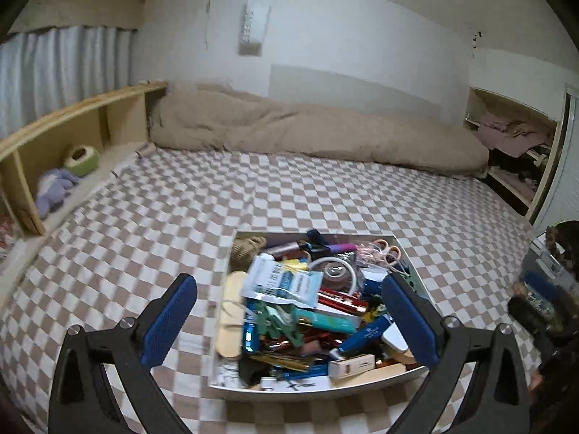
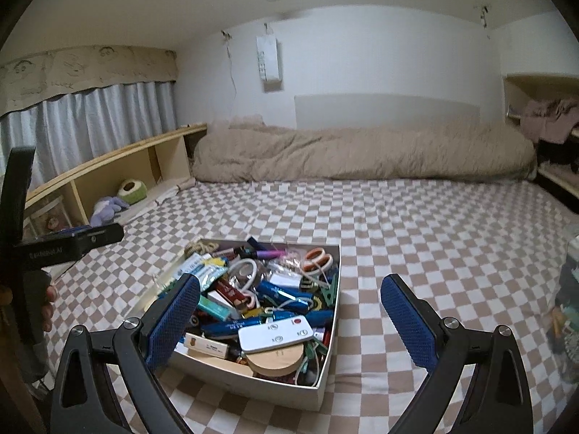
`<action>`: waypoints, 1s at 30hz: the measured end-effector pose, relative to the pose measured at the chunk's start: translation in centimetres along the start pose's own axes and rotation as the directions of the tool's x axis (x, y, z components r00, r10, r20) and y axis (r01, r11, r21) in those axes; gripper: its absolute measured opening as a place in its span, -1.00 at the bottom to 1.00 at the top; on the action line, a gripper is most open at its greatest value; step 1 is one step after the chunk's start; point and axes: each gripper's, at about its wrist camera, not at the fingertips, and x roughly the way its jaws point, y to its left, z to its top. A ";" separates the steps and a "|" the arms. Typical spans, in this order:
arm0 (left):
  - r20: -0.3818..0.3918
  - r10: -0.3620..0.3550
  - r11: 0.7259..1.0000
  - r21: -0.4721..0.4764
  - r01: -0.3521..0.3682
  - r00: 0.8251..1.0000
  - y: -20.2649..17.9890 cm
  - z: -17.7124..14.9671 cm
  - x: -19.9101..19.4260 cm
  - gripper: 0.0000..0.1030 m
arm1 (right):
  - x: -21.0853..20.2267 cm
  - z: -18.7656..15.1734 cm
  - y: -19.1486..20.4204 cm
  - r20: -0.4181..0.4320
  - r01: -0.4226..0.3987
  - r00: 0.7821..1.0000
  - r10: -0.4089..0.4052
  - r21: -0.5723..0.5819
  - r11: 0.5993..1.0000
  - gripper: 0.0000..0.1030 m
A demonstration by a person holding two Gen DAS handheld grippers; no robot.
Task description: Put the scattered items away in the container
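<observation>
White box (image 2: 253,383) brims with jumbled items, perhaps pens; both tongs (image 1: 289,322) (image 2: 289,314) gape empty

No lettering reads clearly; the left gripper body (image 2: 54,251) print is blurred

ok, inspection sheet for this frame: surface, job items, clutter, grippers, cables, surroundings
Surface: checkered bedsheet, brown and white, no loose items seen on it.
Job's things: white box heaped full; white remote on top at its near end, over a round wooden piece; orange-handled scissors at the far end; blue tubes mid-pile.
Clutter: green plush and purple plush in the wooden shelf.
Grippers: left gripper open above the box, holding nothing; right gripper open, holding nothing.
Cables: thin cord hanging on the wall.
Surroundings: beige duvet bunched along the wall, grey curtain, wall-mounted remote holder.
</observation>
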 end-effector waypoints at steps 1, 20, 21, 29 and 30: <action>0.011 0.008 1.000 0.004 -0.008 1.000 0.1 -0.2 -0.4 1.00 | -0.3 0.1 0.0 0.009 0.001 1.000 -0.001 -0.002 1.000 0.95; 0.080 0.006 0.997 0.070 -0.012 0.997 1.7 -2.8 -2.7 1.00 | -1.8 -0.1 1.1 0.065 0.096 0.993 -0.094 -0.040 0.995 1.00; 0.080 0.025 0.997 0.076 -0.031 0.996 1.8 -2.9 -2.5 1.00 | -2.0 -0.1 1.2 0.073 0.097 0.993 -0.094 -0.040 0.994 1.00; 0.065 0.041 0.997 0.060 -0.045 0.997 2.5 -3.5 -2.0 1.00 | -4.1 0.3 1.1 0.143 0.114 0.983 -0.111 -0.016 0.993 1.00; 0.064 0.041 0.997 0.058 -0.045 0.997 2.6 -3.5 -2.0 1.00 | -4.3 0.3 1.0 0.147 0.114 0.983 -0.111 -0.012 0.993 1.00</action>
